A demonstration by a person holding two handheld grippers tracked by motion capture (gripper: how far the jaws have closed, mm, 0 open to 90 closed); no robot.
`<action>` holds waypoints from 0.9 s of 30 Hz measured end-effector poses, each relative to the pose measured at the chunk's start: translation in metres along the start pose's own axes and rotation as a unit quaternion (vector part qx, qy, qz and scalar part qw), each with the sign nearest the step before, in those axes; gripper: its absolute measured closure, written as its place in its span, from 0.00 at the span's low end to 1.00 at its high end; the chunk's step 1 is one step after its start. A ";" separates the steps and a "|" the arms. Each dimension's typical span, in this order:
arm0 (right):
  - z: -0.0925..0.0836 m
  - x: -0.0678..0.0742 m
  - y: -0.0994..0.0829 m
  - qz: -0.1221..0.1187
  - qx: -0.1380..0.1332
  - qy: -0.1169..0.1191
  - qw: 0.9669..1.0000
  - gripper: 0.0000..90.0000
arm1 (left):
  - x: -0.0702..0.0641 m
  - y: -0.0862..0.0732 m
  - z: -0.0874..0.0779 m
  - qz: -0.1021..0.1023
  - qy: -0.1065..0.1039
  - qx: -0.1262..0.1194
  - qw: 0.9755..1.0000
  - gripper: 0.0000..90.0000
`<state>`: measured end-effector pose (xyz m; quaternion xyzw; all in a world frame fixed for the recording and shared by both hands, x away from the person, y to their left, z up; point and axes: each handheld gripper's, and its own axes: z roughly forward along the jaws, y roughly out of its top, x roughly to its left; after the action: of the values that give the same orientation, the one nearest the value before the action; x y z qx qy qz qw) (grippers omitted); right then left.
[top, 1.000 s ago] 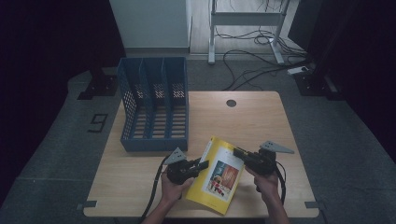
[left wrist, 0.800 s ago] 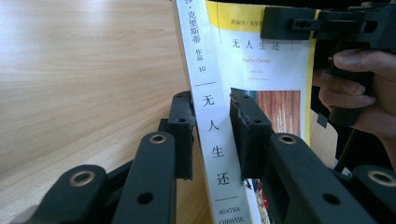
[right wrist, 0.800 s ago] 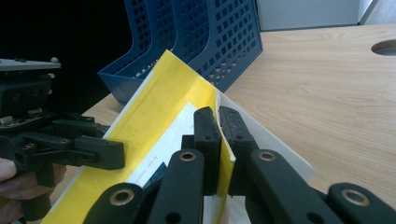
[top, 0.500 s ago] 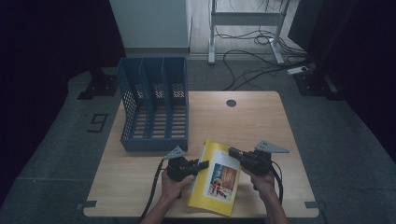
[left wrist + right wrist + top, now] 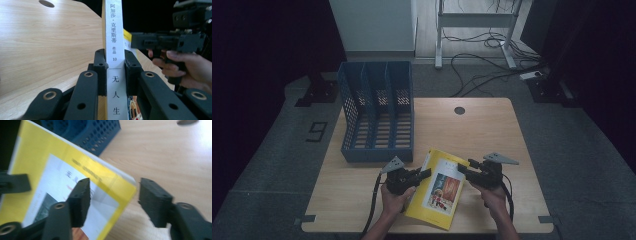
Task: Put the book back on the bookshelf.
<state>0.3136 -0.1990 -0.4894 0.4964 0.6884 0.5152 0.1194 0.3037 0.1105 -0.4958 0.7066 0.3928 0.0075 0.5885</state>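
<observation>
High view: book (image 5: pixel 439 189) sat near the table's (image 5: pixel 482 130) front edge, long axis toward blue rack (image 5: pixel 377 112). Left gripper (image 5: pixel 424 173) clamped its spine; right gripper (image 5: pixel 462 169), jaws just opened, stood apart off the far edge.

The table (image 5: pixel 492 130) has a pale wood-grain top, smooth with a soft sheen, and the file rack (image 5: pixel 377 112) on it looks like blue plastic, matt and pierced with rows of small holes. The book (image 5: pixel 439 192) has a smooth yellow paper cover with a slight gloss and a plain white matt spine printed in black. Both the left gripper (image 5: pixel 116 72) and the right gripper (image 5: pixel 113 197) are matt black plastic with brass-coloured metal rivets, and their pads (image 5: pixel 153 195) are finely ribbed.
</observation>
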 end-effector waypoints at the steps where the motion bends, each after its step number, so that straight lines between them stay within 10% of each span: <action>1: 0.002 0.000 -0.002 0.005 0.004 -0.004 1.000 0.42 | 0.000 0.000 0.000 0.000 0.000 0.000 1.000 0.84; 14: 0.027 -0.002 -0.019 0.077 0.050 0.054 0.994 0.23 | -0.002 0.001 -0.002 0.000 -0.002 -0.011 1.000 0.84; 24: 0.032 0.006 -0.018 0.069 0.051 0.084 0.993 0.22 | -0.009 0.003 -0.004 0.017 -0.005 -0.017 1.000 0.84; 27: 0.022 0.006 -0.012 0.063 0.019 0.094 0.993 0.24 | -0.020 0.006 -0.007 0.049 -0.009 -0.027 0.998 0.84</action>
<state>0.3189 -0.1809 -0.5068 0.4901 0.6738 0.5528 0.0116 0.2899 0.1054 -0.4796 0.7093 0.3519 0.0408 0.6094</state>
